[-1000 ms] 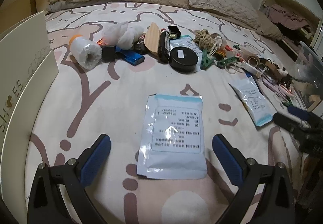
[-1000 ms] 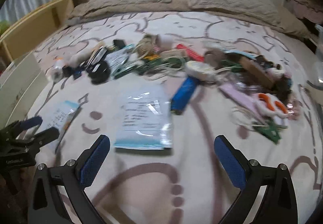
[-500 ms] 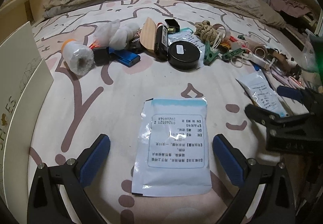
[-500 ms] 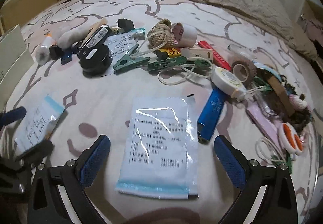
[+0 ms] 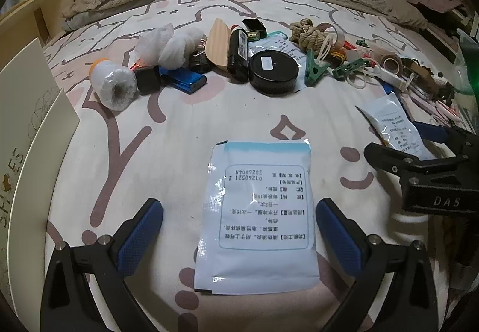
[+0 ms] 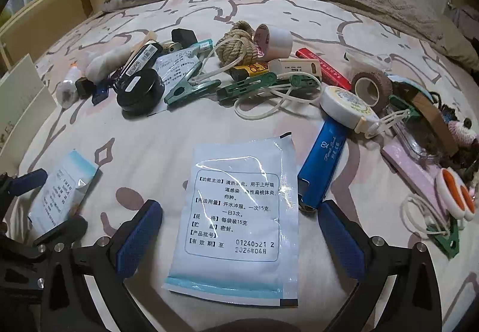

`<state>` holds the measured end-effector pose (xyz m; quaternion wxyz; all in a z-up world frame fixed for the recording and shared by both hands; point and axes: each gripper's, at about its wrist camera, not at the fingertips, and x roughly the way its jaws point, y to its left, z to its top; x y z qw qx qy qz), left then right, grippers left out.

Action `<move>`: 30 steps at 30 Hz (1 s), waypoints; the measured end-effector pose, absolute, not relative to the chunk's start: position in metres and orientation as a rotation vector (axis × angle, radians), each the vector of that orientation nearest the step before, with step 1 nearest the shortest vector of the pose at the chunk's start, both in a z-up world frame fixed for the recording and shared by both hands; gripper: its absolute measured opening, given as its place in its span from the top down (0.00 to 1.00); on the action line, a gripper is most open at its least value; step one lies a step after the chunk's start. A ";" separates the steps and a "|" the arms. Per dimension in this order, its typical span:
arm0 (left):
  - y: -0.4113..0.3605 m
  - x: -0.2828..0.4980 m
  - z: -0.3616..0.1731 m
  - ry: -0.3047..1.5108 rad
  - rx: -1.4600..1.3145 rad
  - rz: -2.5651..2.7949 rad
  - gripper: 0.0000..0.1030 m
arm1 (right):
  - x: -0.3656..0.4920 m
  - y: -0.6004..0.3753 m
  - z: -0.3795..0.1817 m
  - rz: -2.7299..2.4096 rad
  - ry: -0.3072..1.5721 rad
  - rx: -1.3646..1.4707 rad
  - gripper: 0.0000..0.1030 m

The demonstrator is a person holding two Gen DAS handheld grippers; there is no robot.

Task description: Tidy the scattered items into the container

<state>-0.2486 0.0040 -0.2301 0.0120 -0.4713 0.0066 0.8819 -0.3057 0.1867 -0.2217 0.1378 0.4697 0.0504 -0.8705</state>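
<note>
Looking along the left gripper (image 5: 239,233), the view cuts off the cream box (image 5: 27,128) at the left edge, and a clear container (image 5: 465,62) at the far right shows only as a sliver. The pile far across the bed (image 5: 179,134) is crowded; small pieces at its right end are hard to tell apart. The jaws stand wide, released, straddling the near half of a white sachet (image 5: 257,218) that lies flat on the bed, without touching it. To the right, the right gripper (image 5: 419,149) frames a second sachet (image 5: 395,128); contact cannot be judged here.

In the right wrist view, the right gripper (image 6: 239,233) also gapes wide, holding nothing, its pads either side of the second sachet (image 6: 239,212), which rests flat between them. A blue lighter (image 6: 323,164) lies just right of it. At the left edge the left gripper (image 6: 39,203) is partly cropped, with the first sachet (image 6: 63,188) between its fingers. The heap at the far right, near orange-handled scissors (image 6: 455,194), is tangled and unclear.
</note>
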 end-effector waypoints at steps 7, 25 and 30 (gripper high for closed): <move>0.005 -0.248 -0.230 -0.004 -1.454 2.768 0.00 | -0.303 0.182 -0.224 -2.549 0.174 1.332 0.00; 0.012 -0.241 -0.222 -0.021 -1.354 2.716 0.38 | -0.302 0.184 -0.224 -2.555 0.149 1.313 0.00; 0.008 -0.241 -0.221 -0.074 -1.341 2.705 0.39 | -0.297 0.183 -0.219 -2.573 0.160 1.266 0.09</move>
